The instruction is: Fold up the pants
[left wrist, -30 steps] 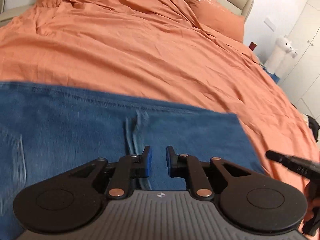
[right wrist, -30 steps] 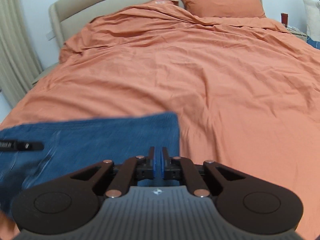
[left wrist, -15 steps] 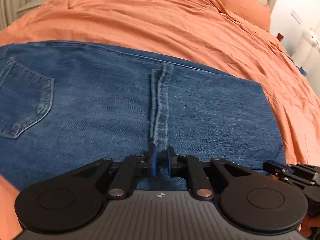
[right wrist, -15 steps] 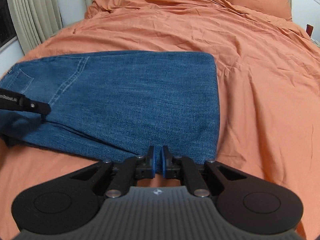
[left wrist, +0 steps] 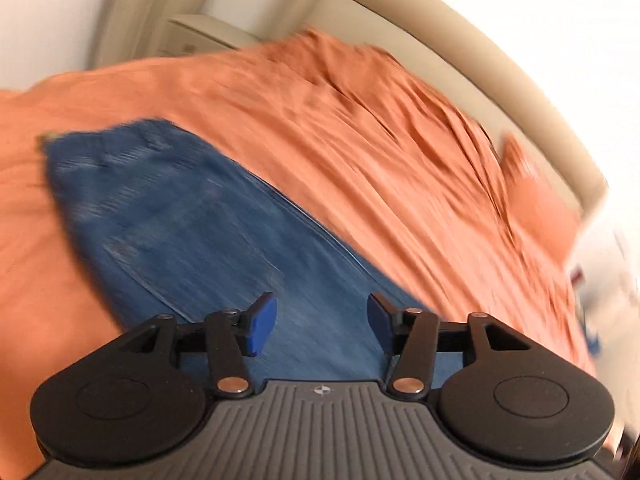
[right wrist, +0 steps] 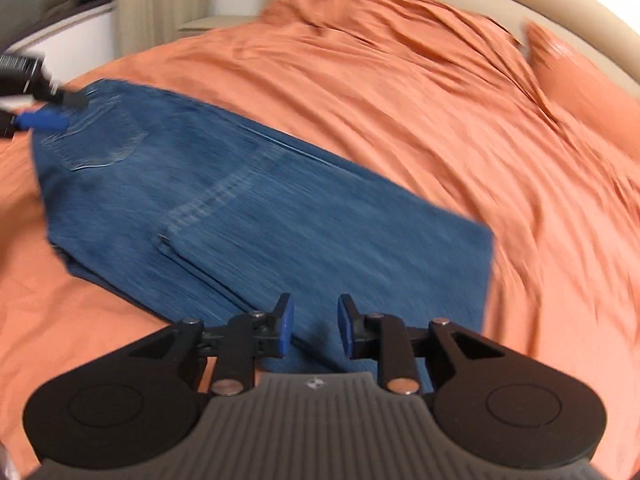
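Blue jeans (right wrist: 256, 208) lie folded flat on the orange bed cover (right wrist: 400, 92), the back pocket (right wrist: 100, 140) at their far left end. My right gripper (right wrist: 315, 330) hovers over the near edge of the denim, its jaws opening, nothing pinched between the blue pads. The left wrist view is blurred: the jeans (left wrist: 180, 232) stretch away to the upper left, and my left gripper (left wrist: 320, 324) stands wide above them, jaws opening with no cloth in them. From the right wrist view the left gripper (right wrist: 74, 112) shows at the pocket end.
A beige padded headboard (right wrist: 580, 32) curves round the far side, with an orange pillow (right wrist: 580, 80) below it. Curtains (right wrist: 160, 8) and a low bedside unit (right wrist: 212, 24) stand at the back left. Wrinkled orange cover lies to the right of the jeans.
Both grippers were shut on the near edge of the jeans; both have let go and opened. Both views have rolled, and the left gripper has swung away toward the pocket end.
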`<state>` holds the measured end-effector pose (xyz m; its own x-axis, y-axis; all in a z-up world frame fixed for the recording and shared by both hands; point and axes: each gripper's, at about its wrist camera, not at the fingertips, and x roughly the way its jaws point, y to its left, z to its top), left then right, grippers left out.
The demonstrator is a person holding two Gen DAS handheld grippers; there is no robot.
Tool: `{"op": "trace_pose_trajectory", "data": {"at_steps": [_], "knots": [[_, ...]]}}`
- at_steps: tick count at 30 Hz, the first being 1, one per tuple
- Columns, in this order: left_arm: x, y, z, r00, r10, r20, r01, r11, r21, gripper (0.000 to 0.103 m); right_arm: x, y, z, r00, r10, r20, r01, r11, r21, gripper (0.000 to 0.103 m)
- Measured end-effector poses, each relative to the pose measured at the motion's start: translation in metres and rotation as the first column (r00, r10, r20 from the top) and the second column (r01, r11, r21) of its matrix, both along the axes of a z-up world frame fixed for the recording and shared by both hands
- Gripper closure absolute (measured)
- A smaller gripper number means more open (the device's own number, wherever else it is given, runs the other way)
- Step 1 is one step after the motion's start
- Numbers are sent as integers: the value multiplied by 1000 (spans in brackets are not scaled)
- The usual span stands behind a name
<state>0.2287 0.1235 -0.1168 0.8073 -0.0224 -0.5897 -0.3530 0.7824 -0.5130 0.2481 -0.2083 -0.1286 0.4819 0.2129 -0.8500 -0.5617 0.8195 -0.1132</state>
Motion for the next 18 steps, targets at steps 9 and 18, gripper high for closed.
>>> {"op": "trace_pose_trajectory", "data": {"at_steps": [9,18], "knots": [[-25,89,-25,949,314,2,-313,947,-72,38,35,81,-1,961,276,-21,-276,955,-107,83],[-52,156,-74,849,528,-23,-486,764,-423,22,66,130,-30,906,410,-102,-423,877,-227,66]]}}
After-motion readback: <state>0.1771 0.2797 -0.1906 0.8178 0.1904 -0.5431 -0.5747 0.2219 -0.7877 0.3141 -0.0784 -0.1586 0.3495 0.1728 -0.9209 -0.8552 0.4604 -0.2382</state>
